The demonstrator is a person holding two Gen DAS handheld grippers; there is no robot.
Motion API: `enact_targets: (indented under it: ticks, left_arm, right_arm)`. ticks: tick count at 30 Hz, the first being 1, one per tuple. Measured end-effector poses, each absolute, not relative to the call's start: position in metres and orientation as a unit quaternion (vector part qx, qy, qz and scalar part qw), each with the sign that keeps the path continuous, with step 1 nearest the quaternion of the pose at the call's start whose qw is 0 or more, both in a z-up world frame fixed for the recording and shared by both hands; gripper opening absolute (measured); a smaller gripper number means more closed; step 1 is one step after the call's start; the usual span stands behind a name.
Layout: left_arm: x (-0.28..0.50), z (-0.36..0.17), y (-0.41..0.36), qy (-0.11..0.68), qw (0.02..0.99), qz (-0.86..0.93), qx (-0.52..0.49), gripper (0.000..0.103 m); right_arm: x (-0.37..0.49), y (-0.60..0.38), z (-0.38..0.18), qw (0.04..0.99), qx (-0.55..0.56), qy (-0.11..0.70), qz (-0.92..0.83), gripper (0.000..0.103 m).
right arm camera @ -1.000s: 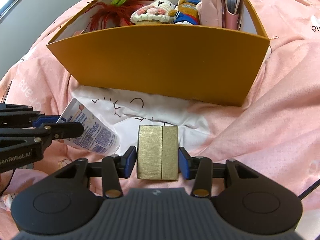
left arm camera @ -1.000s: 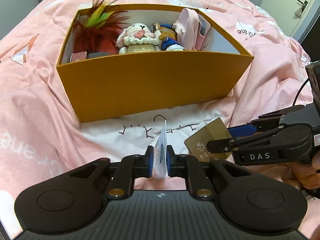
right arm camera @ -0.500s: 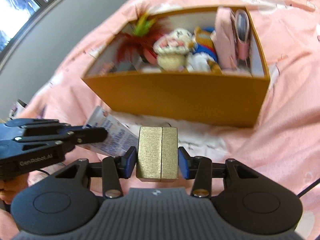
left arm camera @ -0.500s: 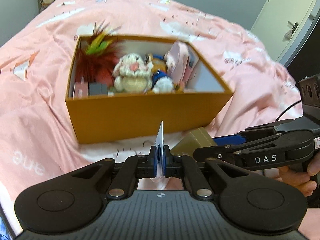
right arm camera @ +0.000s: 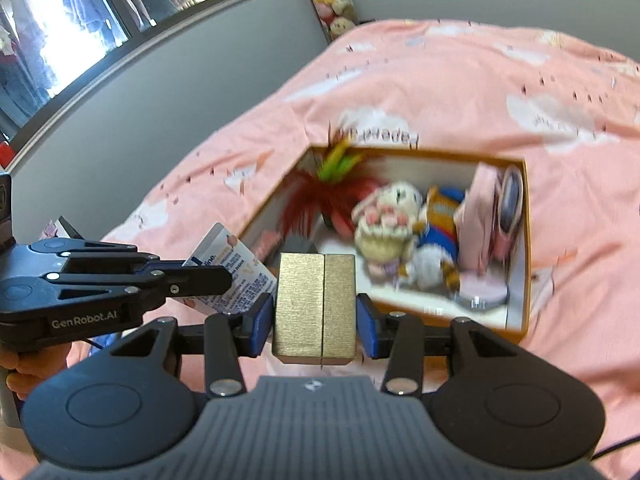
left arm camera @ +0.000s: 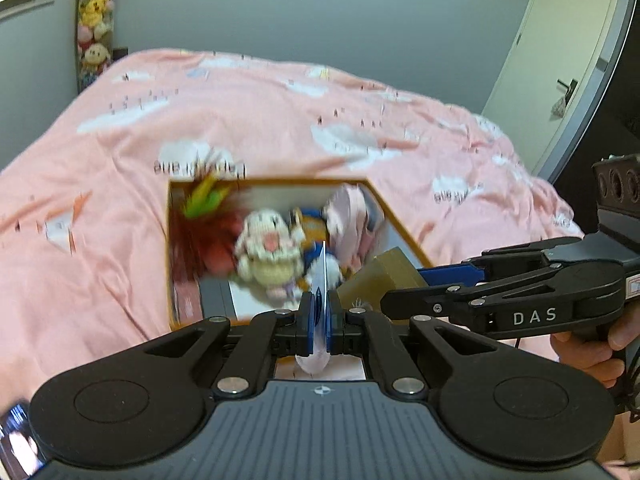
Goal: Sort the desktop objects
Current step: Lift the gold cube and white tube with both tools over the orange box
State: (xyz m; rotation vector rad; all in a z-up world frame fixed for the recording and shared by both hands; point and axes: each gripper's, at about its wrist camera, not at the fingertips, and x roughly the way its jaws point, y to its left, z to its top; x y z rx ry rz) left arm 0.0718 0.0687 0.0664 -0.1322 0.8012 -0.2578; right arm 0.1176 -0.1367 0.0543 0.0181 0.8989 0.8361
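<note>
Only the right wrist view is showing the printed face of the white tube; the left view is catching it edge-on. The left gripper is pinching that tube flat, just short of the orange box. The right gripper is clamping a gold box before the same near wall. Inside the orange box, a knitted rabbit, red feathers and a pink pouch are lying blurred on the pink bedspread.
</note>
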Motion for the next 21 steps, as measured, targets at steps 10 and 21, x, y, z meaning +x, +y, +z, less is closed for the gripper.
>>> enact_targets:
  ticks: [10, 21]
  left_arm:
    - [0.117, 0.091, 0.087, 0.355, 0.93, -0.092, -0.029, 0.005]
    - [0.149, 0.07, 0.102, 0.368, 0.925, -0.085, -0.037, 0.004]
  right_arm:
    - [0.169, -0.1, 0.06, 0.827, -0.001, 0.418, 0.377, 0.047]
    - [0.221, -0.048, -0.018, 0.777, 0.014, 0.528, 0.341, 0.047]
